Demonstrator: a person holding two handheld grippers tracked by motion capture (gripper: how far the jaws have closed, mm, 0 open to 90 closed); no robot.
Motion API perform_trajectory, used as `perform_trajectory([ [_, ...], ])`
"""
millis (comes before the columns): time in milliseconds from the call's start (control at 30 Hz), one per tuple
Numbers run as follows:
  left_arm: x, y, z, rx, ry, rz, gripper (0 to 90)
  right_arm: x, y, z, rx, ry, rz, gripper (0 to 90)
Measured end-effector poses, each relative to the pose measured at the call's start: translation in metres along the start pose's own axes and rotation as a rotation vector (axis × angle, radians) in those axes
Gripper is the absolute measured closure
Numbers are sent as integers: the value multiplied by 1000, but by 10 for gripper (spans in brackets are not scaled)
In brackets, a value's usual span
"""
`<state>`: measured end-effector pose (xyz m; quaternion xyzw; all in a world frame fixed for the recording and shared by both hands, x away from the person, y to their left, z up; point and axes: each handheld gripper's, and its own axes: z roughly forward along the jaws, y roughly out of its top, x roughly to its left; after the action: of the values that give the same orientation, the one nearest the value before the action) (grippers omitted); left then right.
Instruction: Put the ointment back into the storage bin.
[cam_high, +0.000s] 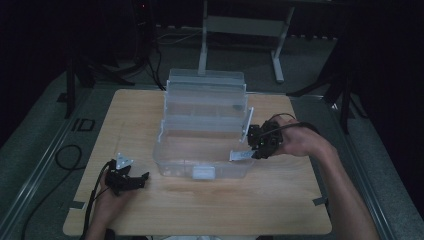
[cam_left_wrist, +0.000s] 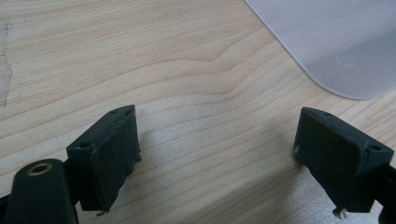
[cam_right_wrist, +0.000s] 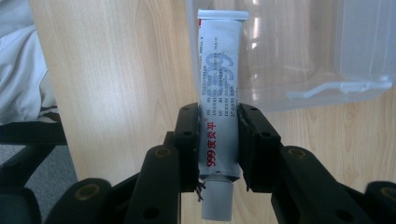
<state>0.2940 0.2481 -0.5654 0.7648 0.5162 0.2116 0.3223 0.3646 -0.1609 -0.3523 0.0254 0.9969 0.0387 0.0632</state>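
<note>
A clear plastic storage box (cam_high: 202, 150) with its tiered trays raised stands in the middle of the wooden table (cam_high: 280, 200). My right gripper (cam_high: 256, 150) is at the box's right front corner, shut on a white ointment tube (cam_high: 241, 155) whose flat end points toward the box. In the right gripper view the tube (cam_right_wrist: 219, 93) with red and blue print sits between the two pads, cap toward the camera, its far end over the box's rim (cam_right_wrist: 299, 56). My left gripper (cam_high: 141, 180) rests low at the table's front left, open, with bare wood between its pads (cam_left_wrist: 109, 154).
A corner of the clear box (cam_left_wrist: 341, 42) lies just beyond the left gripper. A black cable (cam_high: 65, 155) loops on the floor at left. A table frame (cam_high: 240, 25) and tripod legs stand behind the table. White cloth (cam_right_wrist: 18, 65) lies past the table edge.
</note>
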Motion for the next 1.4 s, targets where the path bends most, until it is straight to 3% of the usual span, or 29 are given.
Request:
perform_trajectory([
  [667, 0, 0, 0, 0, 0, 1, 146, -9, 22, 15, -18, 7, -35, 707],
  [1400, 0, 0, 0, 0, 0, 1, 146, -18, 39, 39, 1, 17, -38, 706],
])
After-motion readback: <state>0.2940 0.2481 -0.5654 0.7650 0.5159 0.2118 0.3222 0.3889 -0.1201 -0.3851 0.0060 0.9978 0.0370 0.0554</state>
